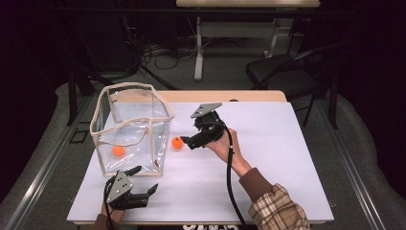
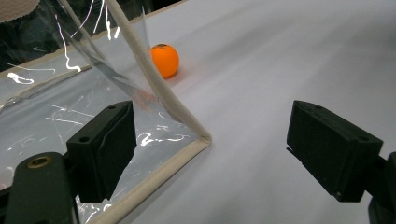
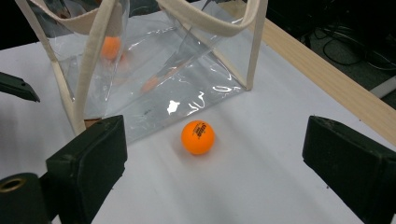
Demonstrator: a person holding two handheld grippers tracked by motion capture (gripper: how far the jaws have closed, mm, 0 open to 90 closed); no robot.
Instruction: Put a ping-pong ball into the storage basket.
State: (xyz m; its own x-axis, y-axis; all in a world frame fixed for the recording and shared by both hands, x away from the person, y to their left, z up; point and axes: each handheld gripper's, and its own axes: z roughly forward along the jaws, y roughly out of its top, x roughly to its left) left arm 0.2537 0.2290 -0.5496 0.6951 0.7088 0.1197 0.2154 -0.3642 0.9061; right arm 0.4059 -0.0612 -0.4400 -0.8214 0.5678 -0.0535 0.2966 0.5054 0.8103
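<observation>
A clear plastic bag [image 1: 131, 127] with beige trim stands open on the left of the white table [image 1: 273, 143]. One orange ball [image 1: 118, 151] lies inside it. A second orange ball [image 1: 177, 142] sits on the table just right of the bag. My right gripper [image 1: 189, 132] is open, its jaws pointing at this ball from the right and apart from it. In the right gripper view the ball [image 3: 198, 137] lies ahead between the spread jaws. My left gripper [image 1: 147, 178] is open at the bag's front right corner [image 2: 204, 138], holding nothing.
A strip of bare wood [image 1: 215, 96] runs along the table's far edge. Behind the table are a black chair [image 1: 282, 72], a white desk leg [image 1: 198, 48] and cables on the floor. The table's right half is bare white surface.
</observation>
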